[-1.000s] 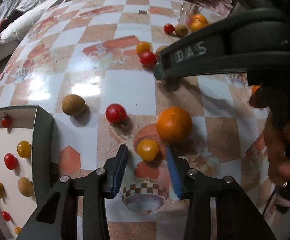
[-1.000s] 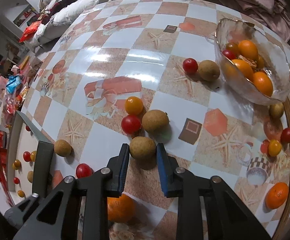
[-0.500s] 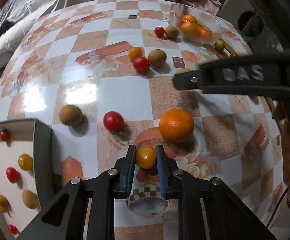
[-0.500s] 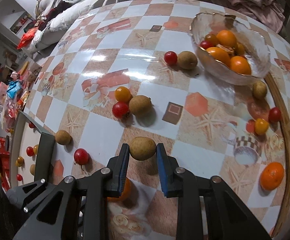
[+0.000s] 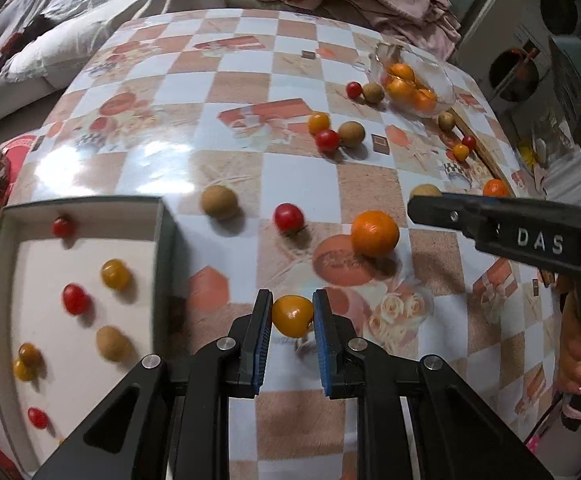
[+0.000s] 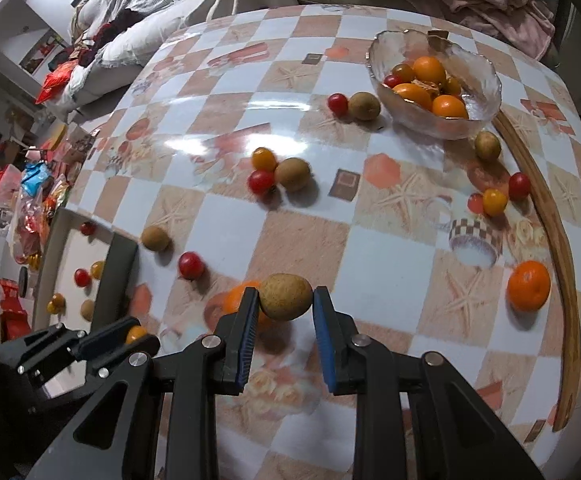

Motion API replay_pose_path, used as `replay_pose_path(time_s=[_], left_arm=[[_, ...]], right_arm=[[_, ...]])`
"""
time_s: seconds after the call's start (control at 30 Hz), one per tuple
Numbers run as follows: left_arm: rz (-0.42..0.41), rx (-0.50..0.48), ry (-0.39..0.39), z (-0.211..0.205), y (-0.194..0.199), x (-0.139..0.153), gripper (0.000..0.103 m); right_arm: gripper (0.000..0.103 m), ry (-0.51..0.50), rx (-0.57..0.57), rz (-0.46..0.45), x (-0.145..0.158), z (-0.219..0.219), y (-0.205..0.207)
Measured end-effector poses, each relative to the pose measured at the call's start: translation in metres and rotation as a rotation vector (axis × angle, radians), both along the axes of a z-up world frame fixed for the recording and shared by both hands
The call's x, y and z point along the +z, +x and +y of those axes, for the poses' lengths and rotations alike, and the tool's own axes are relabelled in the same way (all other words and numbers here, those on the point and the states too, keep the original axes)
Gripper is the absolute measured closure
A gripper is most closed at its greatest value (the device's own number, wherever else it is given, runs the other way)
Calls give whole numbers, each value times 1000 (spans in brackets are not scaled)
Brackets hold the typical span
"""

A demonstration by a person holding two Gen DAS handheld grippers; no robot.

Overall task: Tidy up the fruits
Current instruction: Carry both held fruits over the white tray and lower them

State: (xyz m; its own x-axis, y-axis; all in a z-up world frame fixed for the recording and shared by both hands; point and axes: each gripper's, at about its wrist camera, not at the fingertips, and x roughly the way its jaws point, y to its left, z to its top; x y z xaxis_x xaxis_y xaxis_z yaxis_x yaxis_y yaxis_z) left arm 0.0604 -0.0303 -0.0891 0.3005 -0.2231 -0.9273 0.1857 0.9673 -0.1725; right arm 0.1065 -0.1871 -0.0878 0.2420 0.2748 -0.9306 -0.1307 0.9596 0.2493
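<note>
Yellow tomato (image 5: 292, 315), a second ago loose between open pads, is now clenched in the left gripper (image 5: 291, 330) and lifted; the right gripper (image 6: 285, 314) still grips its brown fruit (image 6: 285, 296). Left of it waits the box (image 5: 162, 248), so both can be dropped there.

Seen from the left wrist, the tray (image 5: 162, 240) lies left of the orange (image 5: 374, 233); the glass bowl (image 5: 442, 92) stands far behind the orange, toward the table's (image 5: 250, 160) back right.

Reading "DAS" in white letters on the black right gripper (image 5: 430, 210) arm, right of the left fingers (image 5: 261, 332).
</note>
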Motion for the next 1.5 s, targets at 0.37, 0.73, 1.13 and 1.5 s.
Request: replay_pose_path(time_s=[0.37, 0.73, 1.13, 1.5], left_arm=[[-6, 64, 26, 41, -23, 18, 81], [8, 145, 33, 88, -45, 21, 81], [21, 271, 41, 140, -73, 22, 81], [49, 433, 93, 207, -114, 19, 81]], right_arm=[[73, 2, 55, -4, 15, 35, -29], [73, 6, 142, 13, 20, 86, -53], [73, 17, 254, 9, 27, 143, -60], [73, 39, 362, 25, 24, 195, -71]])
